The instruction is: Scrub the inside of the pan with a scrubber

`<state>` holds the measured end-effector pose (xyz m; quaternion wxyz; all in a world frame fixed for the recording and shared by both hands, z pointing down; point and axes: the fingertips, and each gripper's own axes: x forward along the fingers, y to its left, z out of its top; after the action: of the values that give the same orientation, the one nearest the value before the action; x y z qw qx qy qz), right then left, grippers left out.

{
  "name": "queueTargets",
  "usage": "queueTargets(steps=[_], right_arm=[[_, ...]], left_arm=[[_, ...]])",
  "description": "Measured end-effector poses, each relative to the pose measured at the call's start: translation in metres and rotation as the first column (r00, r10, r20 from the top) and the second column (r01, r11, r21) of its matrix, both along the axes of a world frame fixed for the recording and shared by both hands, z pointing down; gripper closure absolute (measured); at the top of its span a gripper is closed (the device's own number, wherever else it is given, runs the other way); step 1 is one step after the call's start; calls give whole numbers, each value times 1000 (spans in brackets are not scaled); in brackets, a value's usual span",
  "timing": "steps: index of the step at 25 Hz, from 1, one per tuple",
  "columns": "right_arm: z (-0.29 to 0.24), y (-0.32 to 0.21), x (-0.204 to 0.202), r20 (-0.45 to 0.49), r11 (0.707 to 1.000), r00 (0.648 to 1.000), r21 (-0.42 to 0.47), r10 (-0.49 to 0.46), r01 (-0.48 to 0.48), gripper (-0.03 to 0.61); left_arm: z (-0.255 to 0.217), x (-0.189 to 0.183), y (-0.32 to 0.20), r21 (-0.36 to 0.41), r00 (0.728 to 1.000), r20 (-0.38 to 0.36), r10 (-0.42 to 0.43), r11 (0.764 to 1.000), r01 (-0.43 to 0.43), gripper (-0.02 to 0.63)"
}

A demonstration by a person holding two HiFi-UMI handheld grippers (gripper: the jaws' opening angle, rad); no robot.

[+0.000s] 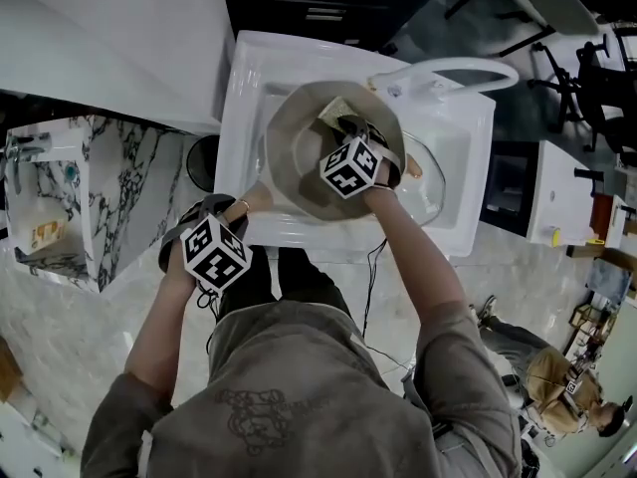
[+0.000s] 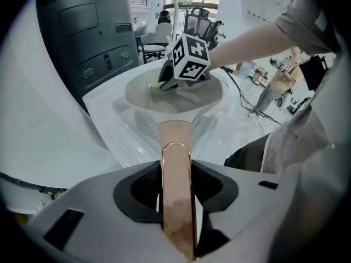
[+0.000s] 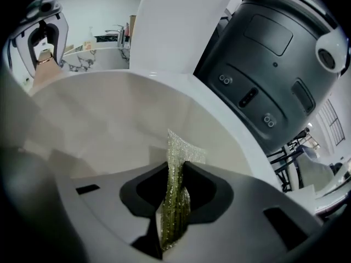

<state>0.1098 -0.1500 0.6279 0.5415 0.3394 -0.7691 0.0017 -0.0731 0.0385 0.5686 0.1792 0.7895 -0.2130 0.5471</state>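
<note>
A beige pan (image 1: 299,162) sits tilted in the white sink (image 1: 249,88). My right gripper (image 1: 343,125) reaches inside the pan, shut on a yellow-green glittery scrubber (image 1: 333,110). In the right gripper view the scrubber (image 3: 176,158) stands pinched between the jaws (image 3: 174,174), its top edge against the pan's inner wall (image 3: 109,125). My left gripper (image 1: 234,212) is at the sink's front edge, on the copper-pink pan handle (image 1: 257,199). In the left gripper view the handle (image 2: 175,147) fills the gap between the jaws (image 2: 176,166), both pads against it, and the pan (image 2: 164,97) lies ahead.
A white faucet (image 1: 448,73) arches over the sink's back right. A clear glass item (image 1: 428,182) lies in the sink right of the pan. A dark grey appliance (image 2: 93,43) stands behind the sink. A marble counter (image 1: 119,187) is at left. Another person (image 1: 567,386) stands at lower right.
</note>
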Motion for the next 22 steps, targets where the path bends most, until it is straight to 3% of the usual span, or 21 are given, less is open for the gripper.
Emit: queueTargets(steps=[5,9,17,22], right_arm=[[14,34,-4,30,983,1000,-182,4,2,494],[9,56,0,62,952,998,-307,24,-4,495],[-12,112,-7,147,842,989,-529,-32,106,495],[-22,145,-21,210,750,976,-636,-60,182,495]], left_arm=[[0,0,0,-7,1000,0,-1,1000,1,454],[-3,1,-2,-11,1000,-15,-9,1000,8,454],[-4,2,-3,-16,1000,-15,-2,1000,1,454],[-5,3,-3,-16,1000,-11,-1,1000,0,454]])
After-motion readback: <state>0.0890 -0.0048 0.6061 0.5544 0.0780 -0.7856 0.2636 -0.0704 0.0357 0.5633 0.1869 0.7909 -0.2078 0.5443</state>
